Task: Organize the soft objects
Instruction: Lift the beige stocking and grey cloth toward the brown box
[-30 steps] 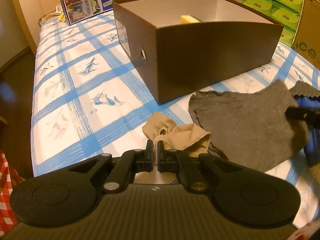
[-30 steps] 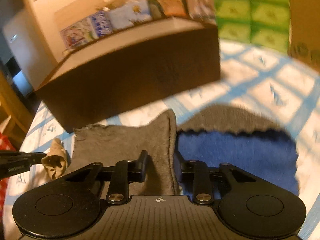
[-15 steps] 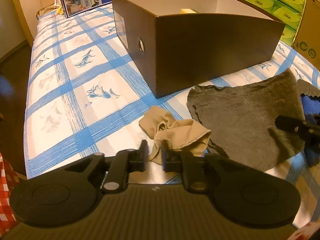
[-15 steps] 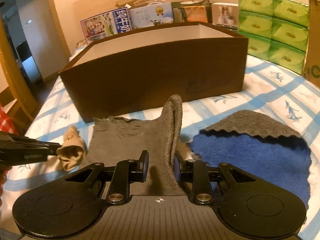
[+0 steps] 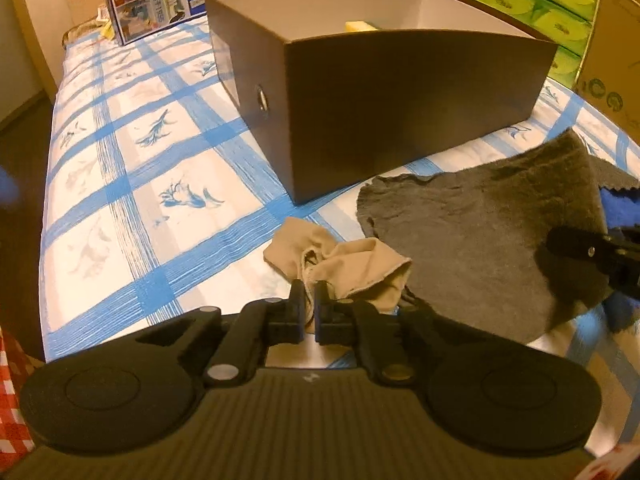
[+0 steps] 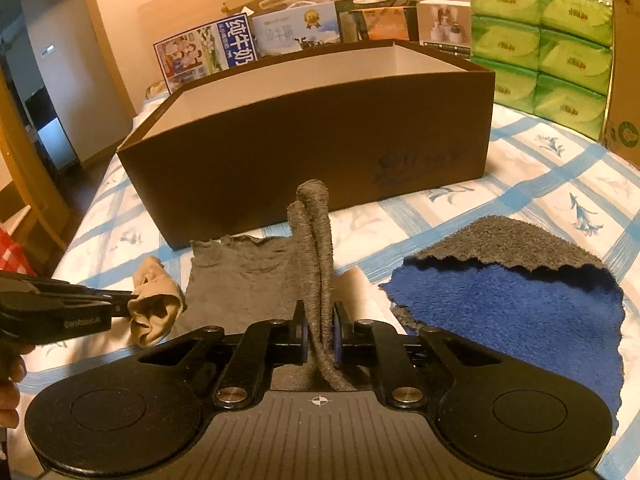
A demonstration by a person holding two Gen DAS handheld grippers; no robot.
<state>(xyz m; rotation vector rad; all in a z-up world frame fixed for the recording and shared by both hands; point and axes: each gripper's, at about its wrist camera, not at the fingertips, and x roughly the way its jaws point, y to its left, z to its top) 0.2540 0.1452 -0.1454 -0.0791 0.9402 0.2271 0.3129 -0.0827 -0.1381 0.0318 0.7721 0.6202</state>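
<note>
A crumpled beige cloth (image 5: 352,264) lies on the checked sheet in front of the brown box (image 5: 400,100). My left gripper (image 5: 309,300) is shut on its near edge; the right wrist view shows the same grip (image 6: 120,306) on the beige cloth (image 6: 154,308). To its right a grey cloth (image 6: 240,276) lies flat, with one fold pulled upright. My right gripper (image 6: 320,320) is closing on that fold and its pads press on it. A blue towel (image 6: 500,320) with a grey underside lies further right. A yellow sponge (image 5: 360,25) sits inside the box.
The blue-and-white checked sheet (image 5: 120,160) covers the bed. Green tissue packs (image 6: 540,40) and a cardboard carton (image 6: 624,80) stand at the back right. Printed cartons (image 6: 204,54) line the back behind the box. A red checked cloth (image 5: 8,400) hangs at the left edge.
The left jaws opened a little, then shut on the beige cloth's edge. The right jaws closed onto the raised grey fold, squeezing it narrow. The right view steadied from blur.
</note>
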